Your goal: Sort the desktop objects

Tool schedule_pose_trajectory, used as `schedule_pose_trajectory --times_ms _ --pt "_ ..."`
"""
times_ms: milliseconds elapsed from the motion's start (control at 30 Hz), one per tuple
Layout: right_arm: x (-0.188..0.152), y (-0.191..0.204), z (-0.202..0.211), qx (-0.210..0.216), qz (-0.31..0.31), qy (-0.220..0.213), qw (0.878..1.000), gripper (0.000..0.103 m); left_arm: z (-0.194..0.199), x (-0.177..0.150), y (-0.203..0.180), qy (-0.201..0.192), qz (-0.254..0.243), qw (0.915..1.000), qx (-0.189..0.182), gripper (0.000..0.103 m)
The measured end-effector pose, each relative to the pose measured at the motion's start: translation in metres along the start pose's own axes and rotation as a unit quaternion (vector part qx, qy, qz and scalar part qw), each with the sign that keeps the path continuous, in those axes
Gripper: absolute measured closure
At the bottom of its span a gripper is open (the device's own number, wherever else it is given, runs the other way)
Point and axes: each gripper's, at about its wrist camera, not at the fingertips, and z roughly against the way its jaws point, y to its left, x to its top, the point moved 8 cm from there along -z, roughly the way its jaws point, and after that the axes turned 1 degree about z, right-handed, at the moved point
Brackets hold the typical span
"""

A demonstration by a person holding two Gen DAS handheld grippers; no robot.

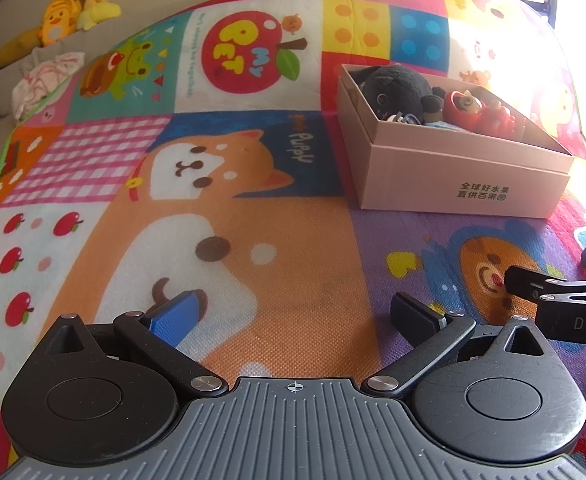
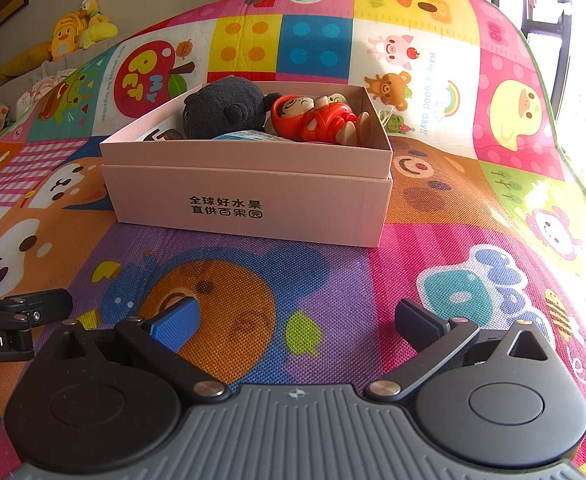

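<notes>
Pink cardboard is the material of the open box (image 2: 249,200), which stands on the colourful play mat (image 2: 433,280) that covers the surface. From the right tongs (image 2: 295,322) the box is at about 12 o'clock, near but apart; from the left tongs (image 1: 295,316) it is at about 2 o'clock, further away.

Inside the box lie a black plush toy (image 2: 223,108) at the 10 o'clock side and a red plastic doll (image 2: 317,118) at the 2 o'clock side, touching each other. Some small items lie low in front of them, among them something light blue (image 2: 239,136), but I cannot tell what they are.

Both tongs are spread wide and hold nothing. They hover over the mat side by side, and each one shows at the edge of the other's view.

I judge that the plush toy is light and soft, so it will squash under pressure; a hold across the middle of its round body is safest. The doll looks hard and smooth, maybe slippery, and its thin legs seem fragile, so the red trunk is a better place to grip. The box itself looks light and stiff, but its thin walls can bend; I would pinch one wall close to a corner.

No loose objects are visible on the mat near the tongs, so I think the sorting is nearly finished.
</notes>
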Motion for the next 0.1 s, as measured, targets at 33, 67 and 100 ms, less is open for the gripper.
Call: schedule_pose_trajectory --times_ms 33,67,100 --pt "0.0000 0.0001 -0.0001 0.000 0.000 0.000 1.000 0.000 0.0002 0.0000 0.0004 0.001 0.000 1.0000 -0.001 0.000" --pt "0.0000 0.0001 0.0000 0.000 0.000 0.000 1.000 0.000 0.0002 0.0000 0.0003 0.003 -0.003 1.0000 -0.003 0.000" --pt "0.0000 0.0001 0.0000 0.000 0.000 0.000 1.000 0.000 0.0003 0.0001 0.0005 0.004 -0.005 1.0000 -0.005 0.000"
